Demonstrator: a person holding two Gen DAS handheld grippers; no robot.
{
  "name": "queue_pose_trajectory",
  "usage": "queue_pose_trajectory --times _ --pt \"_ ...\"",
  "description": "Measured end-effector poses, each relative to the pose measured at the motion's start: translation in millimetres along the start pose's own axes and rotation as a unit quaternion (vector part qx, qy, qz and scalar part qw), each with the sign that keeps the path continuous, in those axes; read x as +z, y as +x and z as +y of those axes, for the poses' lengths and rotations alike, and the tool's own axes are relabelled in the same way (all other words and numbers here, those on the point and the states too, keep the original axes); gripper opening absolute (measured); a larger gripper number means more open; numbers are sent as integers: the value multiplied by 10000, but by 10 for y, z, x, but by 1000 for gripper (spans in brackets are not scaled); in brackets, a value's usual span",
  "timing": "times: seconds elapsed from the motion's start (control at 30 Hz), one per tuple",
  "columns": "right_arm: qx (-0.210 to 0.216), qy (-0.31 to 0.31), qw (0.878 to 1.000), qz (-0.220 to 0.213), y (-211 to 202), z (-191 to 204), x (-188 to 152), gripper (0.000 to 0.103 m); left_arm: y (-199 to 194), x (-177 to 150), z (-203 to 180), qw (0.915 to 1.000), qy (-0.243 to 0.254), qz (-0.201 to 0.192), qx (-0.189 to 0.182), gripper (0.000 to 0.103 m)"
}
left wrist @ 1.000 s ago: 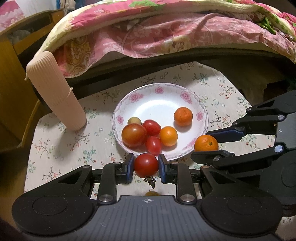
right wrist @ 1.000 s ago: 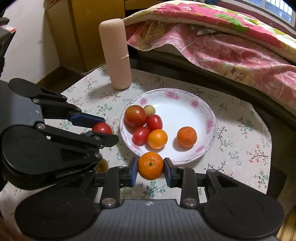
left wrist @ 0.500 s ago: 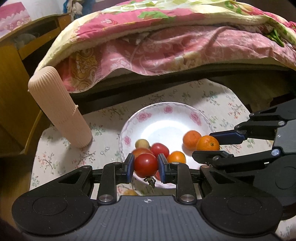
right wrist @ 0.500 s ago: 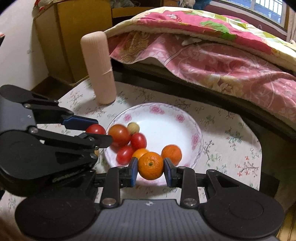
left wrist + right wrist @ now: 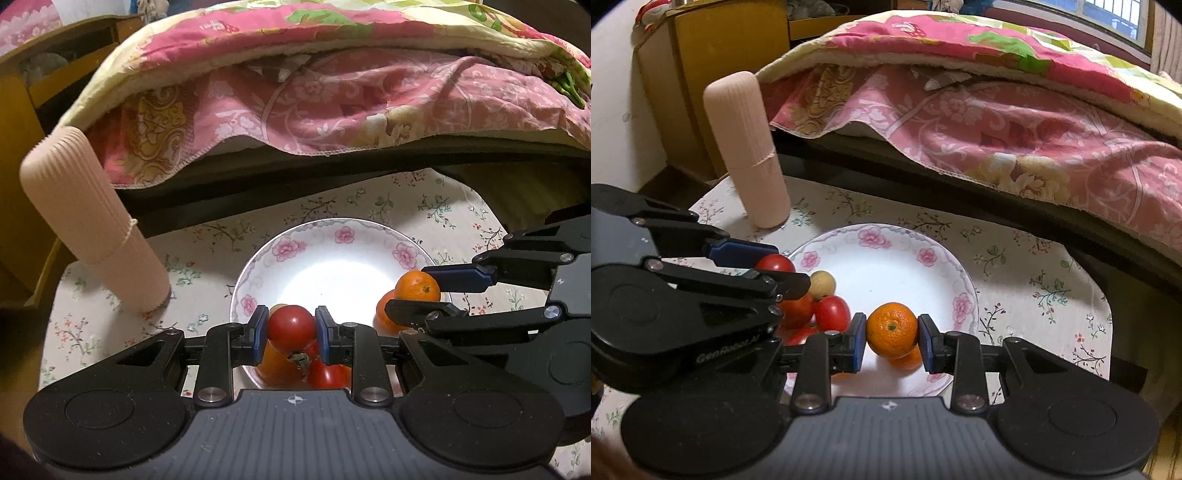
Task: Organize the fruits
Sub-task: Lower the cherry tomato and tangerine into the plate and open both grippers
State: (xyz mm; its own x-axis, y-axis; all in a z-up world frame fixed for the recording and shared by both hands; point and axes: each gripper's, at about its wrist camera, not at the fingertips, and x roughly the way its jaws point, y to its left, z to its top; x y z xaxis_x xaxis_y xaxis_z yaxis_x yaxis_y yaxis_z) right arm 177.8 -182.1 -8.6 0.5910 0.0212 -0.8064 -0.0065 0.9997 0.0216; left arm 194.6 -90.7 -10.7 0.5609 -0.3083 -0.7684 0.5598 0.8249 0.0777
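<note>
A red tomato (image 5: 291, 328) sits clamped in my left gripper (image 5: 291, 334), held over the near rim of the white floral plate (image 5: 328, 266). My right gripper (image 5: 892, 338) is shut on a small orange (image 5: 892, 329), also above that plate (image 5: 886, 266). In the left wrist view the same orange (image 5: 418, 286) shows at the right between the other gripper's pads. In the right wrist view the held tomato (image 5: 774, 263) peeks out at the left. Beneath lie several tomatoes (image 5: 832, 313), a pale round fruit (image 5: 822, 283) and another orange (image 5: 908, 361), partly hidden.
A tall ribbed pink cylinder (image 5: 92, 221) stands on the floral tablecloth (image 5: 424, 206) left of the plate. Behind the small table runs a dark bed edge under a pink quilt (image 5: 332, 92). A yellow wooden cabinet (image 5: 713, 74) is at the far left.
Both grippers have moved forward from beside the plate's near rim to above it, carrying the tomato and the orange. Fruits in the plate now sit under the fingers.
</note>
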Motion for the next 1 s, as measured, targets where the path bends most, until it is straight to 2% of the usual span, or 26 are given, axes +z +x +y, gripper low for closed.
queue_pose_trajectory --times 0.47,1.0 --pt "8 158 9999 53 234 -127 8 32 230 92 29 10000 -23 82 -33 33" --pt "19 103 9999 -14 241 -122 6 32 266 82 58 9999 -87 115 -6 39"
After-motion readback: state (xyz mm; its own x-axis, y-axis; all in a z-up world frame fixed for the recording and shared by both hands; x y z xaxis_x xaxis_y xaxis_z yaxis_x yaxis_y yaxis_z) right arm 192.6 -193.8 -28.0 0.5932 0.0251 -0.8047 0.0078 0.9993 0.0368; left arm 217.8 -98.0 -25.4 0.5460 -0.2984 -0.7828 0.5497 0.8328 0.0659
